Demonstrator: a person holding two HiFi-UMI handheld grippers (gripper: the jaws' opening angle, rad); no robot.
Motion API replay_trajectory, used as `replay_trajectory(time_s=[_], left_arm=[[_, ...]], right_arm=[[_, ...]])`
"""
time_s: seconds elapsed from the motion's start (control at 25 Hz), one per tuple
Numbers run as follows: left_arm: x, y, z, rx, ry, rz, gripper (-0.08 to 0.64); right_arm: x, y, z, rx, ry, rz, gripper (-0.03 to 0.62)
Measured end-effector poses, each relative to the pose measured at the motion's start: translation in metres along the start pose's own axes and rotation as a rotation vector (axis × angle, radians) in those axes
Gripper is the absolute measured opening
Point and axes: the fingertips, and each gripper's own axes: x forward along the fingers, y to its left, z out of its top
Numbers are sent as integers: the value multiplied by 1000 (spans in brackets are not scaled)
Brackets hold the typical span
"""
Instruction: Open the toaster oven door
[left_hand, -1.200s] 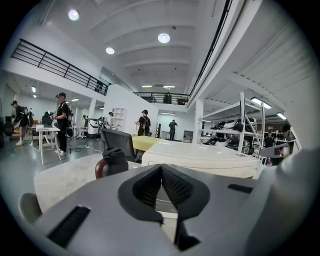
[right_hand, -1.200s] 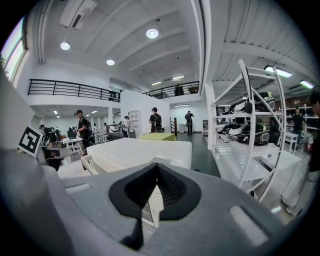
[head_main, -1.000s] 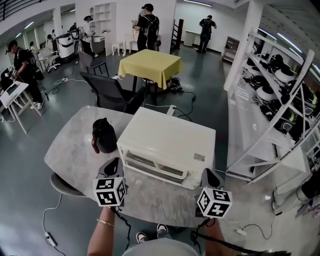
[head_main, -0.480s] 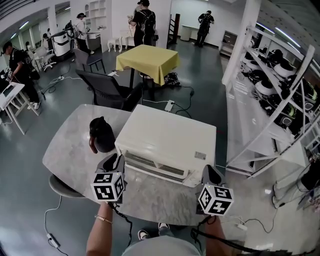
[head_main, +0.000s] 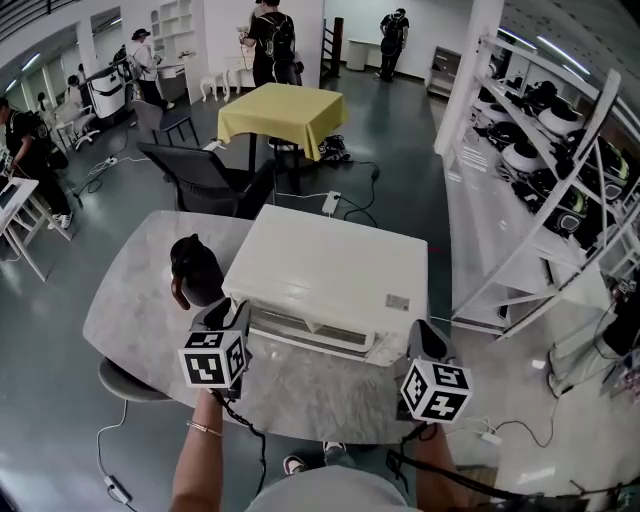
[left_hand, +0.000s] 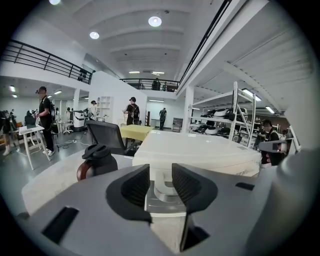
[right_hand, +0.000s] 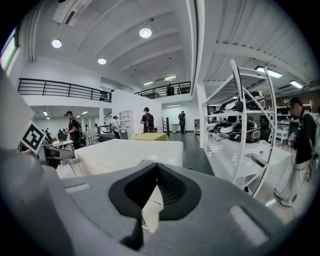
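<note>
Dark jug (head_main: 195, 275) sits at the worktop (head_main: 140, 300) left side, just beside the toaster oven's left wall. Risk: a sideways swing of the left arm tips it.

Left gripper (head_main: 228, 312) is at the oven's near-left front corner. Its fingers (left_hand: 136, 186) are released and have just been opening. The left end of the handle (left_hand: 162, 189) lines up in the gap, and the pads aren't pressing on it yet.

- Clamping this far out on the end post rather than on the bar probably gives a poor hold. The fingers could slip off on the pull, or the door (head_main: 305, 332) could rack to one side.
- Closing early would likely pinch air or only clip the post.

Toaster oven (head_main: 325, 270) sits mid-worktop toward the right edge, door shut and facing the near edge. Nothing is bracing it. It looks like a light box on smooth stone, so a level pull may drag the whole oven toward the near edge instead of swinging the door. The door probably hinges down, so a straight-back pull would fight the hinge.

Right gripper (head_main: 425, 340) is near the oven's near-right corner, fingers clenched on nothing. It looks clear of the oven, so it gives no steadying. It may also sit in the path of the dropping door.
</note>
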Motion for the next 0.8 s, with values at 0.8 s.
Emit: replay_trajectory(time_s=[0.8], left_arm=[[20,1,-14,-13,129,-14,135]], right_arm=[[-1,-10,0,4,1,-12,6]])
